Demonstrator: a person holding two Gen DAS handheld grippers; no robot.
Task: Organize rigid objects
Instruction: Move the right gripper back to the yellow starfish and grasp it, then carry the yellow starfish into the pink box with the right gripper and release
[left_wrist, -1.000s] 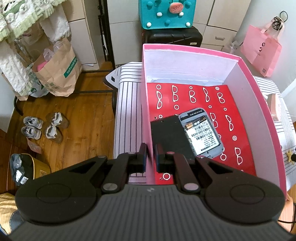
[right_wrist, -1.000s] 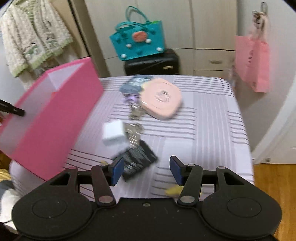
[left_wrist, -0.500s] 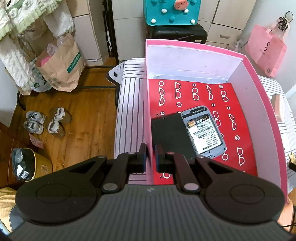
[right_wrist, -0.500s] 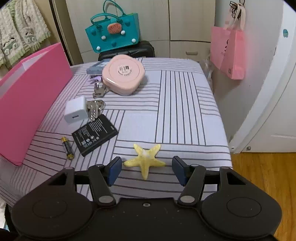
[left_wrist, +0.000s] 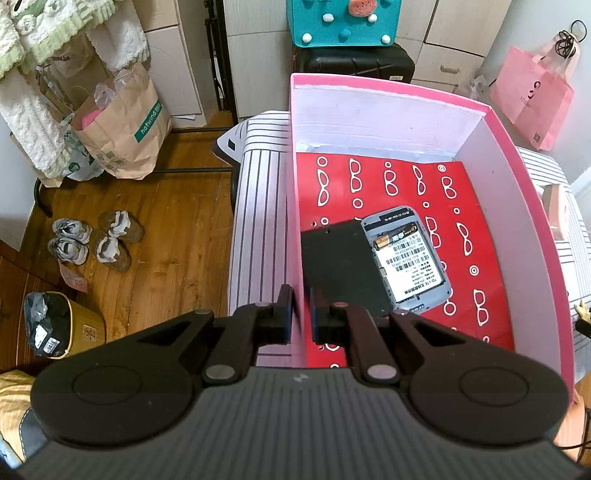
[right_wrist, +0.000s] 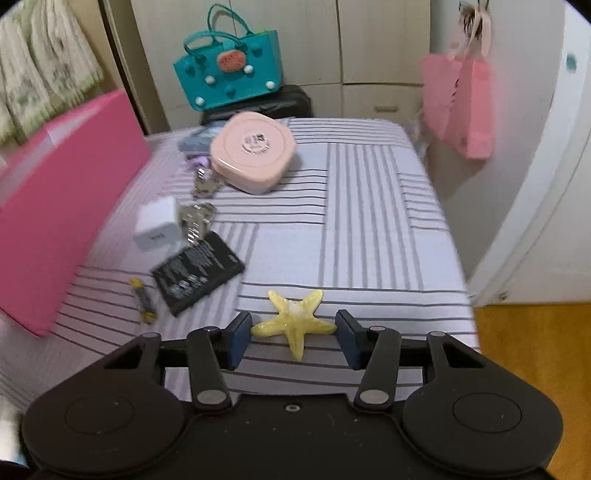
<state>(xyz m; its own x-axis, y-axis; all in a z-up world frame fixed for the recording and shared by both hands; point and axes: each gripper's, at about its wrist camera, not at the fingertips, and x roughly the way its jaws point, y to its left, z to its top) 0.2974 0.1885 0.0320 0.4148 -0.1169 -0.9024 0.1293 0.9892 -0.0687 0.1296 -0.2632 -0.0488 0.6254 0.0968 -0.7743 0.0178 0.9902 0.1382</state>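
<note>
A: How is the right gripper (right_wrist: 293, 338) set?

B: Its jaws have just been closing. The yellow starfish (right_wrist: 294, 320) is bracketed between the two blue pads, and its outstretched arm tips are met or nearly met on both sides. Whether firm pressure is applied cannot be told, so a grip is not yet assumed. The starfish lies flat on the striped cloth (right_wrist: 369, 221), close to the near edge.

A: And the left gripper (left_wrist: 298, 318)?

B: It is clamped shut on the near wall of the pink box (left_wrist: 388, 110), one finger outside, one inside. The box is thereby steadied.

A: Which step is in hand?

B: The pick-up of the starfish is judged to be in hand. Closure must be completed on the arm tips, then the piece is to be lifted and carried to the box at the left.

A: What lies beyond?

B: Ahead and left of the right gripper, a small battery (right_wrist: 142, 299), a flat black battery pack (right_wrist: 197, 271), a white charger (right_wrist: 157, 223), keys (right_wrist: 195, 218) and a pink case (right_wrist: 253, 151) remain unsorted. Inside the box, just past the left gripper, a black cover (left_wrist: 343, 262) and an opened grey device (left_wrist: 406, 258) are already placed.

A: Anything uncertain?

B: The left part of the right view is smeared by blur. An item behind the pink case cannot be identified.
</note>
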